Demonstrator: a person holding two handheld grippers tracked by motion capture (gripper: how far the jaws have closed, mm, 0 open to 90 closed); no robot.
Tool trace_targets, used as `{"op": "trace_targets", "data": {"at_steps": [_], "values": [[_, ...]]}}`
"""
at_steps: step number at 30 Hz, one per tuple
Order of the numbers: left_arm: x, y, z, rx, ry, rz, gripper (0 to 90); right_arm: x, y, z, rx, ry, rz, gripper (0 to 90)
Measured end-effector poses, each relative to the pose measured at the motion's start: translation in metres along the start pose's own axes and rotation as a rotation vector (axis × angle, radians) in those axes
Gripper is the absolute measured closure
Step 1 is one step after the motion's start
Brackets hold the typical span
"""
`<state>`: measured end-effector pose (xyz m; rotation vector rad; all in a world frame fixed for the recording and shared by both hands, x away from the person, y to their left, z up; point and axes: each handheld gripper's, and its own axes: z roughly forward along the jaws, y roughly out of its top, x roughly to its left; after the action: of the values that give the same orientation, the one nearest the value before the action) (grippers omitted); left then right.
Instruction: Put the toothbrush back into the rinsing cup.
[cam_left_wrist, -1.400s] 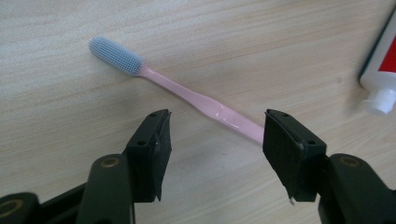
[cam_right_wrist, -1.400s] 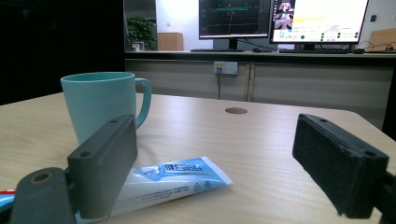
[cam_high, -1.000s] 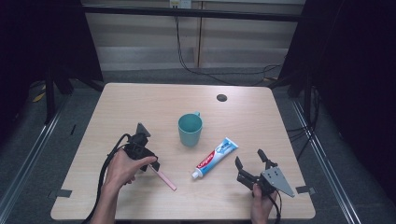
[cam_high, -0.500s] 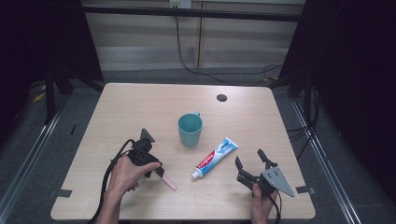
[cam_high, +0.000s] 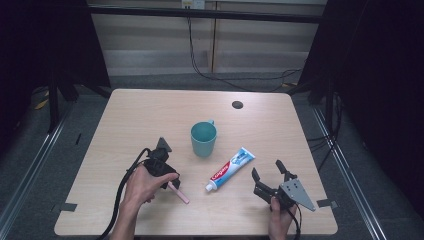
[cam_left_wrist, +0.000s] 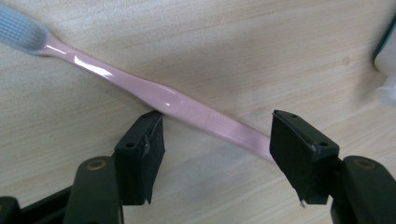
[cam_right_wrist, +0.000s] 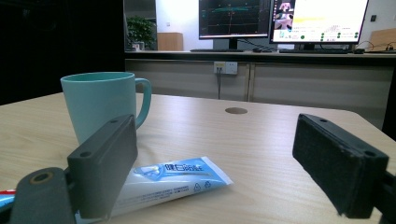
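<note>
A pink toothbrush (cam_high: 180, 195) lies flat on the wooden table (cam_high: 150, 115), its grey bristle head (cam_left_wrist: 21, 32) at the upper left of the left gripper view. My left gripper (cam_high: 170, 180) points down over it. Its jaws have just been opening; the handle (cam_left_wrist: 196, 112) lies between them and the pads do not press on it. A teal mug (cam_high: 203, 139) stands upright mid-table. A white and blue toothpaste tube (cam_high: 231, 169) lies beside it. My right gripper (cam_high: 267, 169) rests open near the tube's right, with the mug (cam_right_wrist: 100, 107) and tube (cam_right_wrist: 173, 179) ahead of its jaws.
A dark round hole (cam_high: 237, 104) sits in the tabletop at the far right. The left gripper's black cable (cam_high: 125, 185) trails toward the front edge. Grey tape marks (cam_high: 67, 206) lie at the front corners. Dark floor and rails surround the table.
My left hand has shifted slightly toward the near right and lower over the toothbrush, covering more of it. The right gripper, mug and toothpaste have not moved.
</note>
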<state>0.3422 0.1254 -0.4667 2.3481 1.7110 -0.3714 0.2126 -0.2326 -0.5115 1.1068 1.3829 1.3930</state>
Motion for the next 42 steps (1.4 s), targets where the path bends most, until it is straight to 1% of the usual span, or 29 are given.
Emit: {"op": "trace_targets", "data": {"at_steps": [1, 2, 4, 5, 7, 8, 9, 11, 14, 15, 18, 20, 21, 22, 23, 25, 27, 28, 29, 30, 31, 32, 33, 34, 36, 39, 40, 41, 42], "values": [[-0.001, 0.000, 0.001, -0.007, 0.012, -0.007, 35.8, 0.000, 0.000, 0.000, 0.000, 0.000, 0.000, 13.4], [-0.001, 0.001, 0.000, 0.000, 0.030, 0.003, 36.8, 0.000, 0.000, 0.000, 0.000, 0.000, -0.001, 13.4], [-0.002, 0.002, 0.001, -0.006, 0.043, -0.001, 37.7, 0.000, 0.000, 0.000, 0.000, 0.000, -0.001, 13.4], [-0.002, 0.003, 0.000, -0.006, 0.049, 0.006, 38.8, 0.000, 0.000, 0.000, 0.000, 0.000, -0.001, 13.4], [0.000, 0.003, -0.001, 0.001, 0.045, 0.012, 41.0, 0.000, 0.000, 0.000, 0.000, 0.000, -0.001, 13.4], [0.000, 0.004, -0.001, -0.003, 0.039, 0.006, 42.6, 0.000, 0.000, 0.000, 0.000, 0.000, 0.000, 13.4], [0.001, 0.004, -0.001, -0.003, 0.040, 0.011, 41.5, 0.000, 0.000, 0.000, 0.001, 0.000, -0.001, 13.4], [0.002, 0.005, -0.001, -0.007, 0.040, 0.006, 39.4, 0.000, 0.000, 0.000, 0.000, 0.000, 0.000, 13.4], [0.003, 0.007, -0.001, -0.007, 0.024, 0.027, 36.6, 0.000, 0.000, 0.000, 0.000, 0.000, 0.000, 13.4], [0.003, 0.008, -0.001, -0.022, 0.024, 0.024, 36.5, 0.000, 0.000, 0.000, 0.000, 0.000, 0.001, 13.4], [0.002, 0.009, -0.001, -0.021, 0.029, 0.027, 35.2, 0.000, 0.000, 0.000, 0.000, 0.000, 0.001, 13.3], [-0.002, 0.011, 0.001, -0.016, 0.049, 0.021, 34.1, 0.000, 0.000, 0.000, 0.000, 0.000, 0.000, 13.4], [-0.005, 0.012, 0.002, -0.013, 0.070, 0.012, 32.4, 0.000, 0.000, 0.000, 0.000, 0.000, -0.001, 13.4], [-0.005, 0.012, 0.002, -0.013, 0.070, 0.012, 32.2, 0.000, 0.000, 0.000, 0.000, 0.000, -0.001, 13.4], [-0.007, 0.012, 0.003, -0.012, 0.085, 0.010, 31.6, 0.000, 0.000, 0.000, 0.000, 0.000, -0.001, 13.4], [-0.010, 0.014, 0.004, -0.018, 0.123, 0.010, 31.6, 0.000, 0.000, 0.000, 0.000, 0.000, -0.001, 13.4], [-0.013, 0.014, 0.005, -0.021, 0.147, 0.009, 30.3, 0.000, 0.000, 0.000, 0.000, 0.000, -0.001, 13.4], [-0.014, 0.014, 0.006, -0.034, 0.169, 0.003, 30.2, 0.000, 0.000, 0.000, 0.000, 0.000, -0.001, 13.4], [-0.016, 0.014, 0.007, -0.030, 0.198, 0.006, 30.1, 0.000, 0.000, 0.000, 0.000, 0.000, -0.001, 13.4], [-0.016, 0.014, 0.007, -0.030, 0.198, 0.006, 29.1, 0.000, 0.000, 0.000, 0.000, 0.000, -0.001, 13.4], [-0.016, 0.014, 0.007, -0.022, 0.206, 0.016, 28.8, 0.000, 0.000, 0.000, 0.000, 0.000, -0.001, 13.4], [-0.017, 0.014, 0.008, -0.025, 0.210, 0.013, 28.8, 0.000, 0.000, 0.000, 0.000, 0.000, -0.001, 13.4], [-0.017, 0.014, 0.008, -0.023, 0.219, 0.021, 29.9, 0.000, 0.000, 0.000, 0.000, 0.000, -0.001, 13.4], [-0.018, 0.013, 0.007, -0.026, 0.239, 0.022, 33.3, 0.000, 0.000, 0.000, 0.000, 0.000, 0.000, 13.3], [-0.017, 0.013, 0.006, -0.024, 0.248, 0.030, 39.0, 0.000, 0.000, 0.000, 0.000, 0.000, -0.001, 13.4], [-0.016, 0.012, 0.006, -0.035, 0.248, 0.030, 40.9, 0.000, 0.000, 0.000, 0.000, 0.000, -0.001, 13.3], [-0.015, 0.012, 0.005, -0.033, 0.248, 0.033, 42.9, 0.000, 0.000, 0.000, 0.000, 0.000, 0.000, 13.4], [-0.013, 0.012, 0.004, -0.029, 0.243, 0.038, 47.9, 0.000, 0.000, 0.000, 0.000, 0.001, -0.001, 13.4], [-0.011, 0.011, 0.003, -0.029, 0.247, 0.044, 50.1, 0.000, 0.000, 0.000, 0.000, 0.000, -0.001, 13.4]]}}
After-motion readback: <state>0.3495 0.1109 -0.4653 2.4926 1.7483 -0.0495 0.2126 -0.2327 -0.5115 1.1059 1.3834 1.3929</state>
